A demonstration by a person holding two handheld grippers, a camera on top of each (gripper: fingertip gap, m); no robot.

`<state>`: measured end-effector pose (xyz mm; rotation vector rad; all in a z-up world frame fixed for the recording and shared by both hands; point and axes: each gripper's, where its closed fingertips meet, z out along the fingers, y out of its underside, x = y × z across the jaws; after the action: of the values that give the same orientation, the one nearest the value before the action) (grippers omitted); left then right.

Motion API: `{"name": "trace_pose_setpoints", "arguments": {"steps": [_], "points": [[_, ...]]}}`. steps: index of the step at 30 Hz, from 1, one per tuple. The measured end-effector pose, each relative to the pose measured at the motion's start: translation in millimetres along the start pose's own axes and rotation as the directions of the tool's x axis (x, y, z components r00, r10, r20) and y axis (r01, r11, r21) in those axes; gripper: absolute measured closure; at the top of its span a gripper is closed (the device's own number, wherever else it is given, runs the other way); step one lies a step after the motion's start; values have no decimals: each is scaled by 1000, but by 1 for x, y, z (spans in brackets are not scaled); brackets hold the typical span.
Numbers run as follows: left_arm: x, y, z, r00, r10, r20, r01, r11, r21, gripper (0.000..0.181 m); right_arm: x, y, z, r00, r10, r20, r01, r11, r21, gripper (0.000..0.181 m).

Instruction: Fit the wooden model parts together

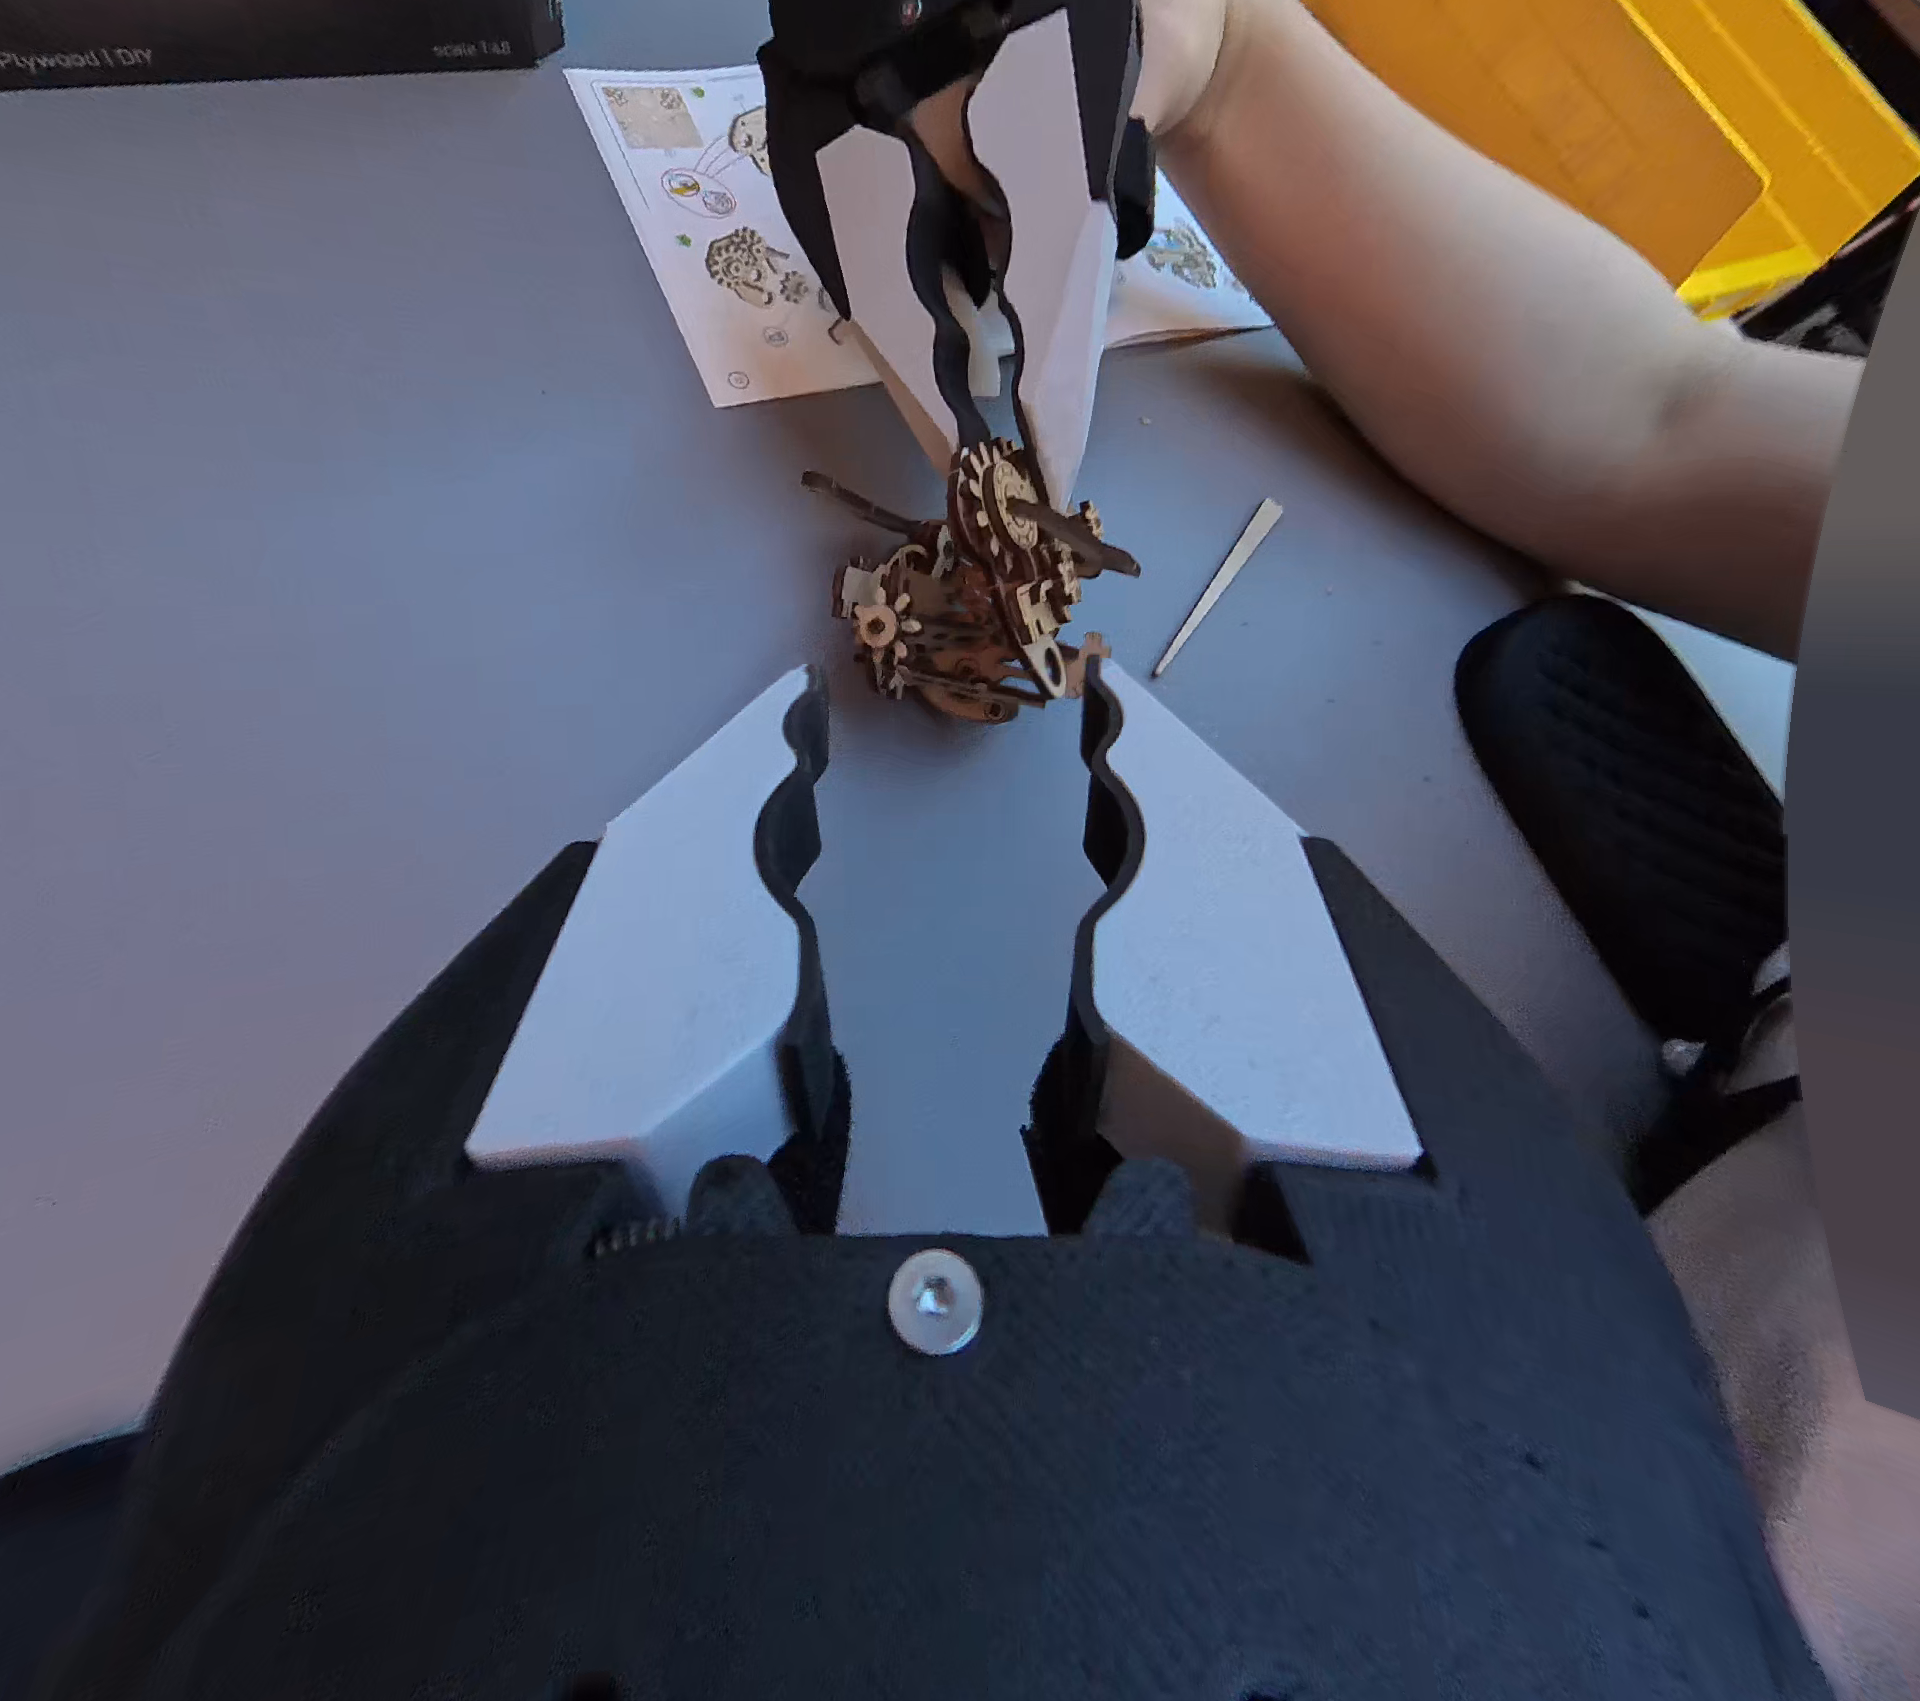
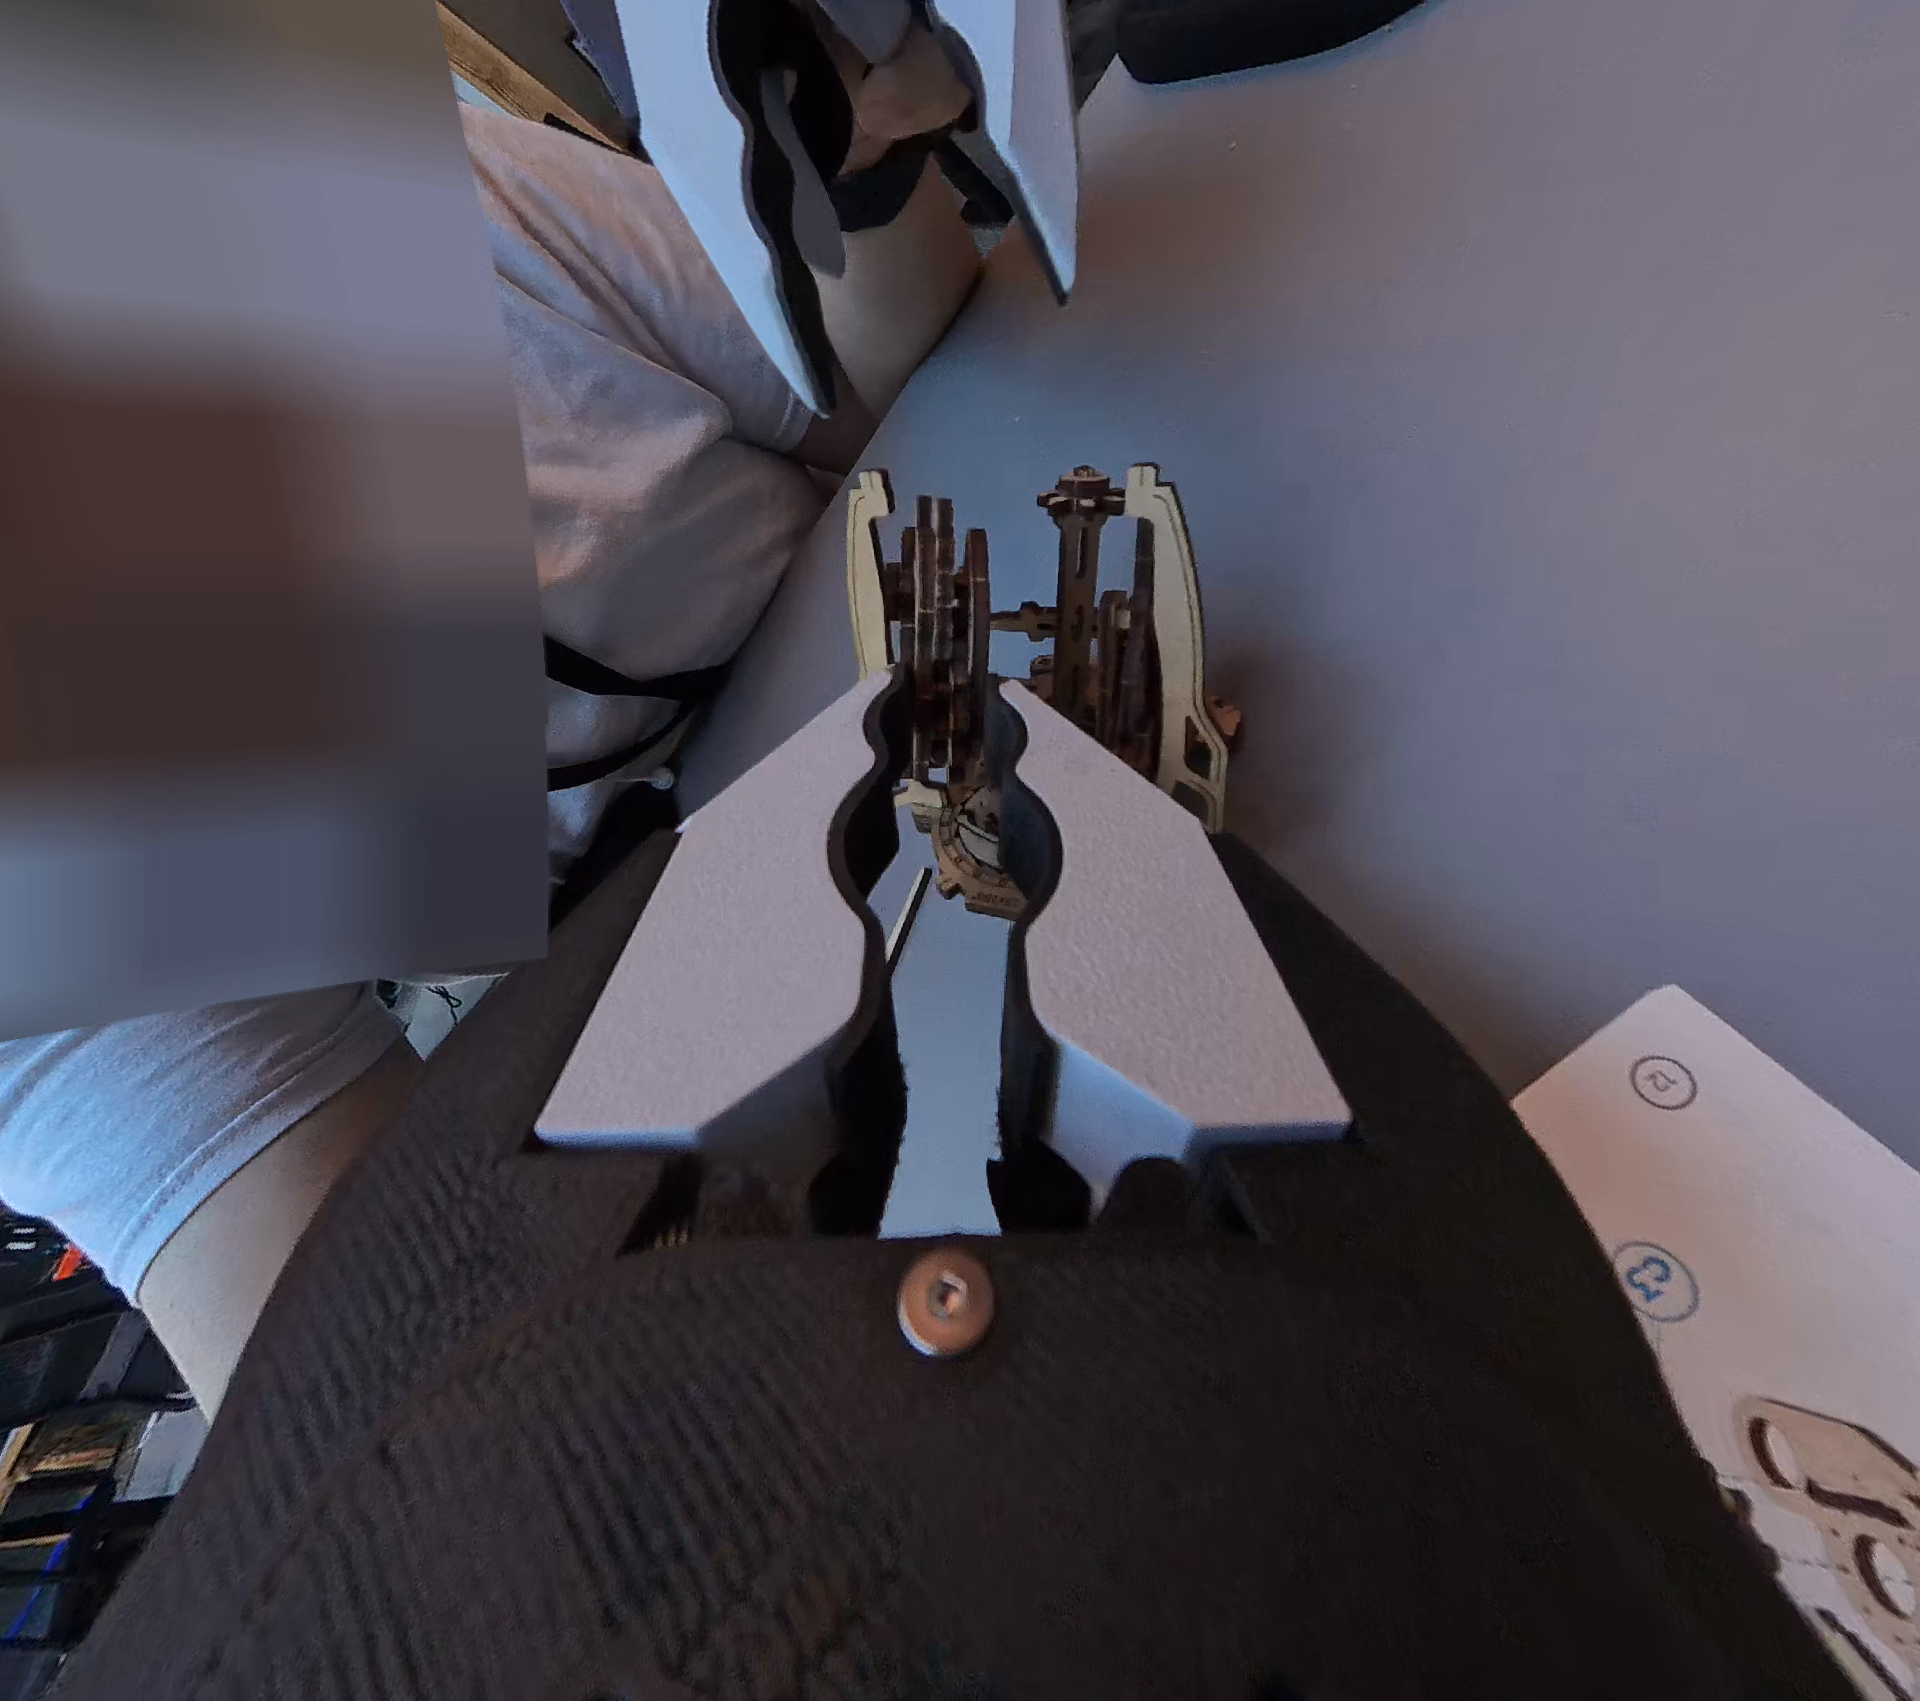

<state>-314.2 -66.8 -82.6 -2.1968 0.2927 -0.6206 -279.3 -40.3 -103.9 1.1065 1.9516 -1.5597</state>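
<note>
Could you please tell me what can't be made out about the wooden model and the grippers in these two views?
- Right wrist view: the right hand-held gripper has its fingers over the gear wheel, hiding the contact.
- Left wrist view: the model is small; joints are unreadable.
- Left wrist view: whether the left hand-held gripper touches the model.
- Both views: a blurred patch covers one side.

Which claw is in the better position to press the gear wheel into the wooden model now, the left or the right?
The right claw. It is shut on the gear wheel, directly above the wooden model. The left claw is open and empty, just short of the model.
</note>
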Motion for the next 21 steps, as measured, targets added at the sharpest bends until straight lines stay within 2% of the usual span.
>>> {"name": "trace_pose_setpoints", "arguments": {"steps": [7, 12, 17, 21], "points": [[-12, 20, 25, 984, 176, -12, -176, 984, -30, 108, 1, -1, 1, 1000, -2, -13, 2, 1000, 22, 171], [-16, 36, 38, 945, 326, 14, -322, 940, -113, 105, 2, -2, 1, 1000, 17, -13, -16, 999, 43, 171], [-15, 45, 52, 942, 335, 21, -328, 932, -157, 104, 3, -2, 5, 1000, 17, -18, -16, 999, 42, 171], [-14, 44, 55, 949, 315, 18, -309, 941, -139, 106, 5, -3, 5, 999, 11, -39, -9, 999, 51, 171]]}}
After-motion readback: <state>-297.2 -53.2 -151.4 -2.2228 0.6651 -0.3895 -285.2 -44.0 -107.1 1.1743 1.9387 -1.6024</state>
